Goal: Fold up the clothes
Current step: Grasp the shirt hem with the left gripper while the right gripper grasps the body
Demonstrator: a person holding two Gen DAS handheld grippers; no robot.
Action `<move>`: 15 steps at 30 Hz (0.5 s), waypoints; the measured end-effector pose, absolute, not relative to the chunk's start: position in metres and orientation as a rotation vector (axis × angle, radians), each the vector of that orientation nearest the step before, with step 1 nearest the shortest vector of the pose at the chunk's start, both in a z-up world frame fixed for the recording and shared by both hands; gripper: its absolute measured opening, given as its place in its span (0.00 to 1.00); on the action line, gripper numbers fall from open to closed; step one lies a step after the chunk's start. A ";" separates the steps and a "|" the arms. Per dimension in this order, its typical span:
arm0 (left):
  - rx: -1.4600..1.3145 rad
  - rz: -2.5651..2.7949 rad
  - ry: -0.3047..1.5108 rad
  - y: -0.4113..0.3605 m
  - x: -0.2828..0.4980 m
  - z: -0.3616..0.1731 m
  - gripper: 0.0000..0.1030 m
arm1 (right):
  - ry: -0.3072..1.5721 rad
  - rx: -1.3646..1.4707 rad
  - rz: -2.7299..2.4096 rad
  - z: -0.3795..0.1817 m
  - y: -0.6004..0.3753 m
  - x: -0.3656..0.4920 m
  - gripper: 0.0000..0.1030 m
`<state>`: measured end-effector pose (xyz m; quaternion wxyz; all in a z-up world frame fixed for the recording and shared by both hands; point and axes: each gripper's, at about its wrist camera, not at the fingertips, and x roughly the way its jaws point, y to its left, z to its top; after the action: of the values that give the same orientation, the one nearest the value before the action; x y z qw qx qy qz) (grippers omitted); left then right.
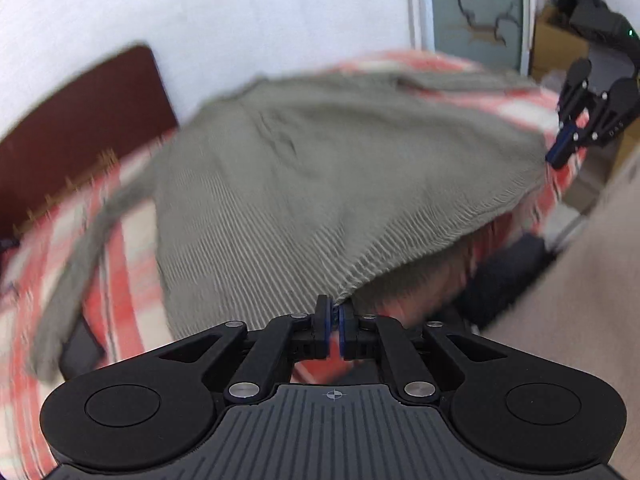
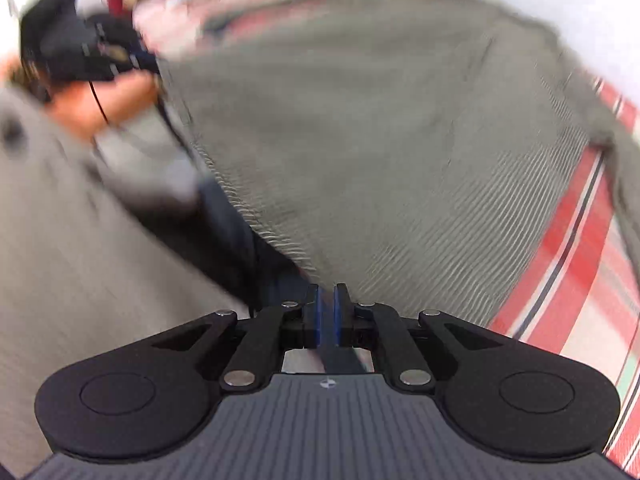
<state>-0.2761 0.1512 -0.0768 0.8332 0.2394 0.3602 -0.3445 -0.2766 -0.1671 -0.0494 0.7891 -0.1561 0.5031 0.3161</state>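
**Hem stretched between both grippers, sweater body lying ahead**

My left gripper [image 1: 335, 312] is clamped on the ribbed hem of the grey-green sweater [image 1: 320, 168]; my right gripper [image 2: 328, 304] pinches the same hem at its other corner. The garment lies forward of both tools over the red plaid cover [image 1: 120, 248], long axis running away from me toward the wall. Neither hand is nearer. I judge the fold goes forward. No containers in view.

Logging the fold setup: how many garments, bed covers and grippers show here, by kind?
Grey ribbed sweater: 1
Red plaid bed cover: 1
Grippers: 2, left gripper and right gripper, both pinching the sweater's hem
Total: 4
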 end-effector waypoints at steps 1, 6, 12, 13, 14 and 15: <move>0.533 -0.724 0.813 0.151 -0.276 -0.090 0.20 | 1.101 -0.369 0.676 -0.058 -0.166 -0.277 0.15; 0.528 -0.650 0.886 0.168 -0.271 -0.108 0.30 | 1.113 -0.265 0.607 -0.059 -0.195 -0.273 0.25; 0.195 -0.348 0.716 0.217 -0.215 -0.077 0.73 | 0.910 0.112 0.502 -0.032 -0.253 -0.270 0.54; 0.140 -0.324 0.731 0.224 -0.204 -0.079 0.73 | 0.889 0.172 0.457 -0.035 -0.262 -0.265 0.54; 0.089 -0.307 0.748 0.230 -0.194 -0.082 0.73 | 0.872 0.232 0.413 -0.038 -0.271 -0.261 0.54; 0.046 -0.305 0.769 0.234 -0.187 -0.086 0.73 | 0.871 0.293 0.378 -0.043 -0.280 -0.256 0.54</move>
<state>-0.1873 0.2340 -0.0860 0.9154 0.0223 0.3735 -0.1482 -0.2563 -0.2795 -0.0433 0.8791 0.1405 0.4179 0.1811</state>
